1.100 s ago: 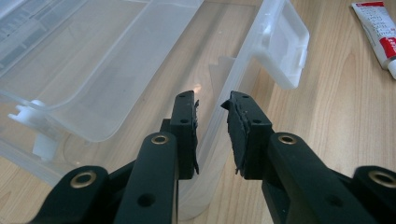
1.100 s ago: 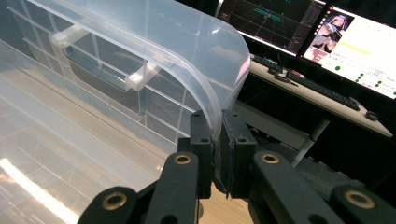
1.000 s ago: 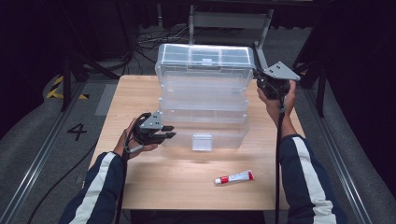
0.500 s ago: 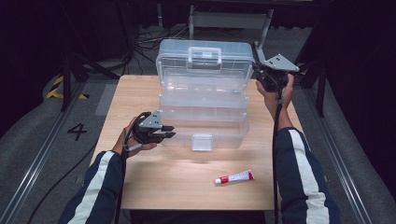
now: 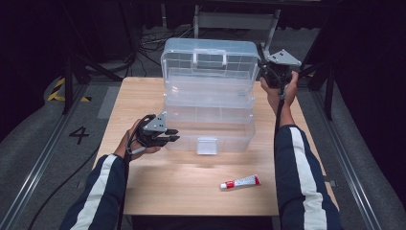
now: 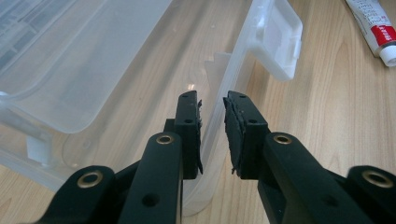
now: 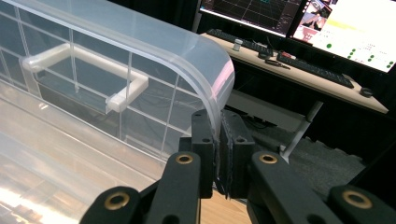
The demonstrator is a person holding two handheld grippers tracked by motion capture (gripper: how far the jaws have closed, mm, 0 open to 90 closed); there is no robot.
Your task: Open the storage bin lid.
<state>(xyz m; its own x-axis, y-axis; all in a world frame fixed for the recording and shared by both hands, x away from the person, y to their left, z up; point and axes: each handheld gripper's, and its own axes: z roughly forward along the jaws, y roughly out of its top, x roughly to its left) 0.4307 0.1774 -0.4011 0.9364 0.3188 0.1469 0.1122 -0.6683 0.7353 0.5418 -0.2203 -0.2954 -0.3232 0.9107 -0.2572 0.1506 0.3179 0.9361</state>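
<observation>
Stood mid-table: box, lid raised at the back. Lay in front of the box, toward the right: tube. Sat at the box's front left corner: left gripper; at the lid's right edge: right gripper.

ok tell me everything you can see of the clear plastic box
The clear plastic tiered storage box stands mid-table on the pale wooden table. Its lid, gridded into compartments and carrying a handle, is swung up to near upright, with the inner trays fanned out in steps below it. A flap latch hangs at the front wall. The right tool is clamped on the lid's rounded corner; the left tool straddles the base's front wall, jaws slightly apart.
</observation>
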